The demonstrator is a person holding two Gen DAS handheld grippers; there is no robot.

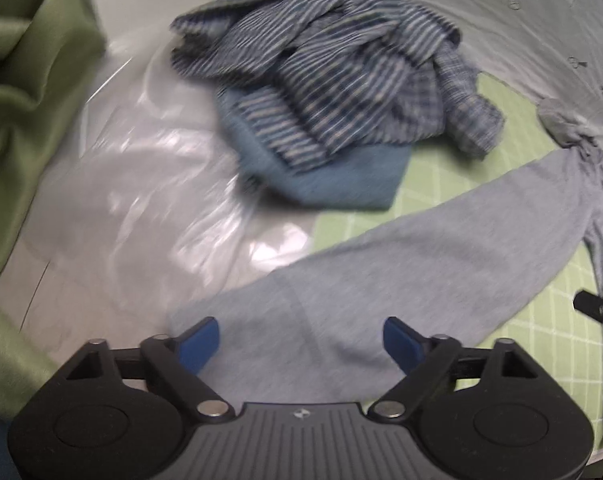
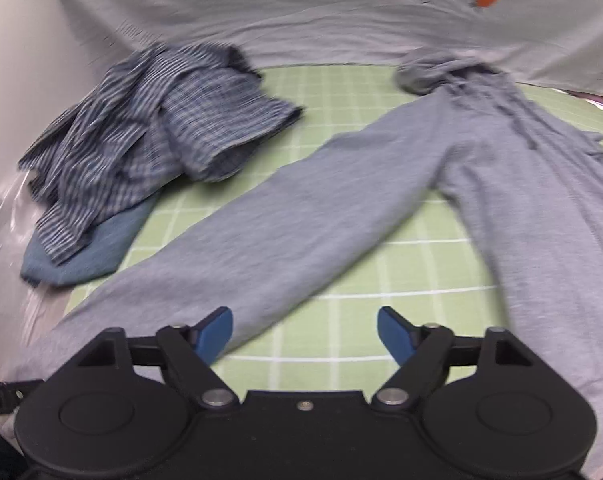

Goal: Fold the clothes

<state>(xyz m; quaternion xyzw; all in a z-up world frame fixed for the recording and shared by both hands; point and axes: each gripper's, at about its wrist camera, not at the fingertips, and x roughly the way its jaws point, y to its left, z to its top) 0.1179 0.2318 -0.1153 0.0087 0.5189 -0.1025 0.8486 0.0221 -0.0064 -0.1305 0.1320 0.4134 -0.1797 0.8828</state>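
Trousers [image 2: 333, 208] lie spread on the mat [image 2: 341, 92], unfolded — striped shirt [image 2: 141, 128] crumpled beside them; left gripper [image 1: 301, 344] and right gripper [image 2: 305, 334] gape wide, empty.

A home laundry spot: clothes pile [image 2: 141, 140] on a green grid mat [image 2: 341, 216], white sheet [image 2: 301, 20] behind.

Grey trousers [image 2: 381, 200] cut off, right edge

I saw grey trousers [image 2: 341, 208], blue-white striped shirt [image 2: 141, 128], plain blue cloth [image 2: 97, 248], green white-gridded mat [image 2: 381, 272], blue pads [image 2: 215, 334].
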